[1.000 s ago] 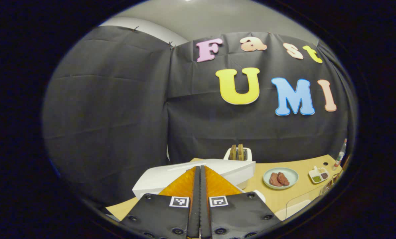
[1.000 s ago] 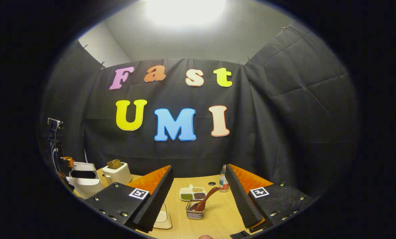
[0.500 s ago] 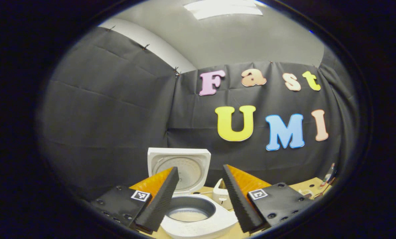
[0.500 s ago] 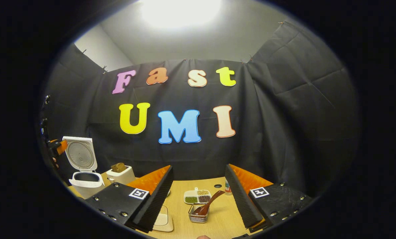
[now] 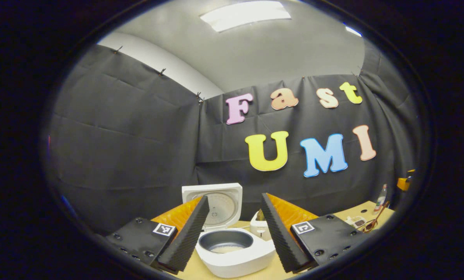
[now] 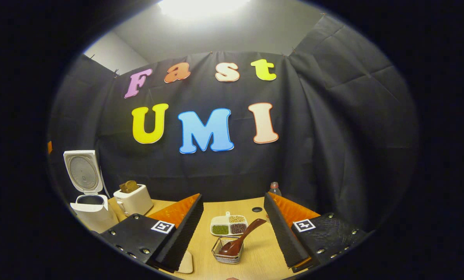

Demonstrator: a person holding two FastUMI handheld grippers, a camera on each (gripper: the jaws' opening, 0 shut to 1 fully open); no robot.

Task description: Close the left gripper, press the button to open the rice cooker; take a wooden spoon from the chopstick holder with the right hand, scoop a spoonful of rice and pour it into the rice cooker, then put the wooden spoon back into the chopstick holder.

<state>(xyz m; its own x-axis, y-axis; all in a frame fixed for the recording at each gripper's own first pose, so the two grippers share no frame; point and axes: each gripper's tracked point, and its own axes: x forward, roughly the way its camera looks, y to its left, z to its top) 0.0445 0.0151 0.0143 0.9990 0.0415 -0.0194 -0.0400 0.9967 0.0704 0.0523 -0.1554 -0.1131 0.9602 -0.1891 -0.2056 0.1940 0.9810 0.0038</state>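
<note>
Both grippers' fingers stand spread, grasping nothing. Left gripper [image 5: 232, 229] faces the rice cooker [image 5: 235, 252], lid raised. Right gripper [image 6: 233, 227] frames the wooden spoon [image 6: 241, 237] leaning in the chopstick holder [image 6: 227, 255].

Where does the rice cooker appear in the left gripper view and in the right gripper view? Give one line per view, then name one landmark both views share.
Left gripper view: the rice cooker sits bottom centre, lid up, between the left gripper fingers.
Right gripper view: the rice cooker stands far left on the table, lid up.
Shared landmark: the toaster, just right of the cooker.
</note>
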